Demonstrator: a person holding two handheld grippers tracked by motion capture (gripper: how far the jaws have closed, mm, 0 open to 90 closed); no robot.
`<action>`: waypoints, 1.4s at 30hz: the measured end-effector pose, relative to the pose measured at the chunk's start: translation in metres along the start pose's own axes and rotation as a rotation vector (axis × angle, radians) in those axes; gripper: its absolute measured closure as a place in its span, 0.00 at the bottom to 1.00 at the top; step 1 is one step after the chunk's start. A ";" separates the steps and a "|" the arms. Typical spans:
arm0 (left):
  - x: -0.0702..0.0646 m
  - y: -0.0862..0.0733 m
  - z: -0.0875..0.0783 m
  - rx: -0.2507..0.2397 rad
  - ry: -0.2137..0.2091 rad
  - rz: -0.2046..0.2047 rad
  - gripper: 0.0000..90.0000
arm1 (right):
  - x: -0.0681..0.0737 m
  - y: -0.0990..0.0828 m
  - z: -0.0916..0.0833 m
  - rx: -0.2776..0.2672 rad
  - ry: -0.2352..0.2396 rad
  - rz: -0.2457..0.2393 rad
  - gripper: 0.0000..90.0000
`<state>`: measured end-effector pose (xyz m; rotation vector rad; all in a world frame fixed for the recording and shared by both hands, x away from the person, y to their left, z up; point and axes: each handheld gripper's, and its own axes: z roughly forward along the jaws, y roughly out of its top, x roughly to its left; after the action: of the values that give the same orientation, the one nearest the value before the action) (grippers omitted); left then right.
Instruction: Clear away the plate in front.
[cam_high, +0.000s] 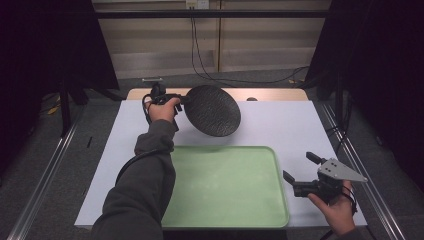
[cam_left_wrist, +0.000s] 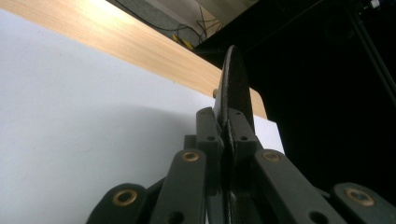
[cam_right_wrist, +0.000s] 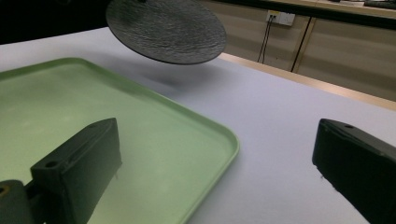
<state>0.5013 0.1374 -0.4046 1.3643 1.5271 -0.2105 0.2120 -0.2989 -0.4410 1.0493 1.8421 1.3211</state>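
Observation:
A round black textured plate (cam_high: 212, 110) hangs tilted above the white table top, past the far edge of the green tray (cam_high: 235, 210). My left gripper (cam_high: 179, 100) is shut on the plate's left rim; in the left gripper view the plate (cam_left_wrist: 236, 88) stands edge-on between the closed jaws. My right gripper (cam_high: 299, 169) is open with nothing in it, low over the table just right of the tray's right rim. In the right gripper view the plate (cam_right_wrist: 166, 29) floats beyond the tray (cam_right_wrist: 187, 140), apart from it.
A white sheet (cam_high: 285, 125) covers the table, with a wooden strip (cam_high: 270, 94) along the far edge. Metal rails run down both sides. Black curtains and a cable on the floor lie beyond the table.

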 end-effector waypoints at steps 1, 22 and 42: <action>0.000 -0.001 -0.003 0.003 -0.004 0.003 0.96 | 0.000 0.000 0.000 0.000 0.000 0.000 0.00; 0.001 -0.027 -0.054 0.080 -0.061 0.029 0.95 | -0.001 0.000 -0.001 -0.003 0.006 -0.017 0.00; 0.000 -0.054 -0.083 0.128 -0.128 0.054 0.96 | -0.003 0.002 0.009 -0.018 0.023 -0.012 0.00</action>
<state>0.4113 0.1770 -0.3929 1.4620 1.3880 -0.3607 0.2211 -0.2970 -0.4412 1.0156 1.8473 1.3454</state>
